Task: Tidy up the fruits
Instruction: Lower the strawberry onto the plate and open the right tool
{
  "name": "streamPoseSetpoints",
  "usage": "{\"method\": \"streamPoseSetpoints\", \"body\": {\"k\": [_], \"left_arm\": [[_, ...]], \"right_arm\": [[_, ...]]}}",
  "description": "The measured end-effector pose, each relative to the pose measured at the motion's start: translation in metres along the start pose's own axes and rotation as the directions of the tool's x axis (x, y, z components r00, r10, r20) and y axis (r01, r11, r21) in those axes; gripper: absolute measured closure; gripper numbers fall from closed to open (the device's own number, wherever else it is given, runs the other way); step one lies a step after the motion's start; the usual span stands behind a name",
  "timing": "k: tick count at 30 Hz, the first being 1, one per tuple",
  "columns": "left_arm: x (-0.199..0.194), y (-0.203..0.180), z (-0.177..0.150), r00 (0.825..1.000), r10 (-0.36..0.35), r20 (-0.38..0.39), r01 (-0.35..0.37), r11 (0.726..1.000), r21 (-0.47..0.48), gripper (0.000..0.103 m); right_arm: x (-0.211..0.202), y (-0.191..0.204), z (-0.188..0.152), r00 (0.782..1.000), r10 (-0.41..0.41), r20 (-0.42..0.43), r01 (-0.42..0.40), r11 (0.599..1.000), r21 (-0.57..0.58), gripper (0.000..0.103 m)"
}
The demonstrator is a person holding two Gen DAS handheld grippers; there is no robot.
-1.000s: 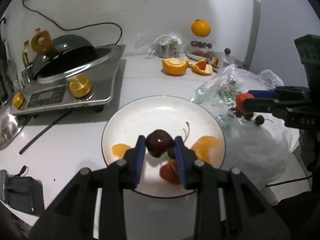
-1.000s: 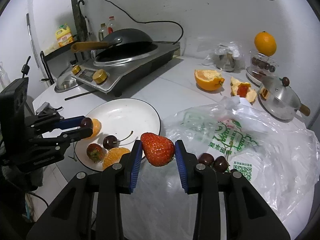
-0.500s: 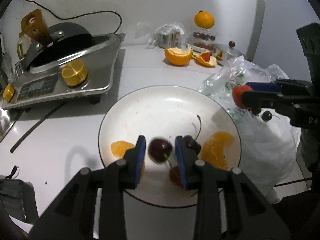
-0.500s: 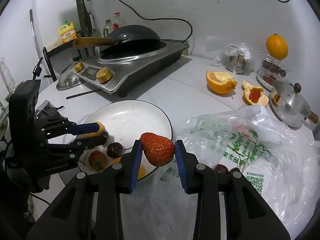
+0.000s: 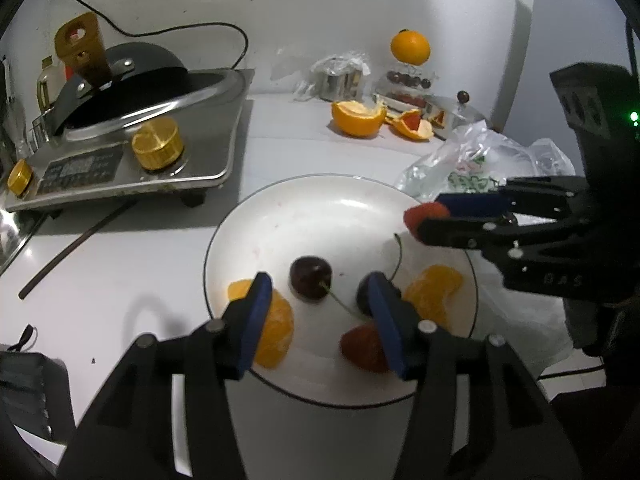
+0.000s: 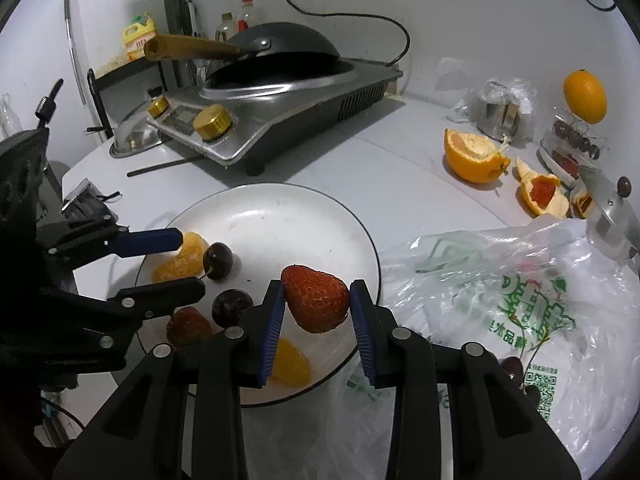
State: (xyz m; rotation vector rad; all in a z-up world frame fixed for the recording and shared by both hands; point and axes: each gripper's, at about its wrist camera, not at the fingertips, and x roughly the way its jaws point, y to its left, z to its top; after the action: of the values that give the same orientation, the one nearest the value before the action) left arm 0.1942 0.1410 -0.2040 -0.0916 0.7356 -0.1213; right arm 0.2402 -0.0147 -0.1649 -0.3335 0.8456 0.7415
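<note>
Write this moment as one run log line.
left claw: opening, dark cherry released | right claw: holds red strawberry | round white plate

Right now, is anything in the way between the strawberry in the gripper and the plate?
Nothing visible blocks it. The red strawberry in the right hand-held gripper hangs over the round white plate, above a bare patch beside the dark cherries.

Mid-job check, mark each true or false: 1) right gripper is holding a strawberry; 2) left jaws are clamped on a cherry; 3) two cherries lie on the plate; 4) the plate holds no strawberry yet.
1) True: the right gripper is shut on a strawberry.
2) False: the left gripper has just been opening; the cherry lies free on the plate.
3) True: a second cherry lies there too.
4) False: one strawberry on the plate already.
</note>
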Motion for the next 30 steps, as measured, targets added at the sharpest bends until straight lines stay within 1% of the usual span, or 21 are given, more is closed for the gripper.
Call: {"method": "streamPoseSetpoints", "body": {"k": [8, 13, 15, 17, 25, 30], "left_arm": [[-0.008, 0.002, -0.003, 1.000, 0.003, 0.012, -0.003, 1.000, -0.008, 0.050], [-0.015, 0.001, -0.005, 1.000, 0.006, 0.020, -0.006, 1.000, -0.006, 0.050], [-0.019, 0.000, -0.005, 1.000, 0.007, 0.025, -0.007, 1.000, -0.005, 0.050], [-0.022, 0.000, -0.005, 1.000, 0.009, 0.028, -0.008, 1.000, -0.005, 0.050], [-0.032, -0.009, -0.006, 0.999, 0.008, 0.043, -0.008, 1.000, 0.003, 0.048], [-0.040, -0.019, -0.005, 0.998, 0.003, 0.058, -0.004, 1.000, 0.014, 0.040]], "right_arm": [[0.013, 0.007, -0.002, 0.999, -0.021, -0.041, 0.021, 1.000, -0.016, 0.067], [0.014, 0.011, -0.005, 0.998, -0.034, -0.056, 0.032, 0.999, -0.023, 0.067], [0.011, 0.012, -0.006, 0.998, -0.037, -0.050, 0.036, 0.999, -0.023, 0.065], [0.009, 0.012, -0.006, 0.998, -0.039, -0.046, 0.038, 0.999, -0.020, 0.061], [-0.010, 0.012, -0.009, 0.999, -0.048, -0.018, 0.048, 0.999, -0.014, 0.060], [-0.024, 0.010, -0.013, 0.999, -0.052, 0.001, 0.052, 0.999, -0.005, 0.060]]}}
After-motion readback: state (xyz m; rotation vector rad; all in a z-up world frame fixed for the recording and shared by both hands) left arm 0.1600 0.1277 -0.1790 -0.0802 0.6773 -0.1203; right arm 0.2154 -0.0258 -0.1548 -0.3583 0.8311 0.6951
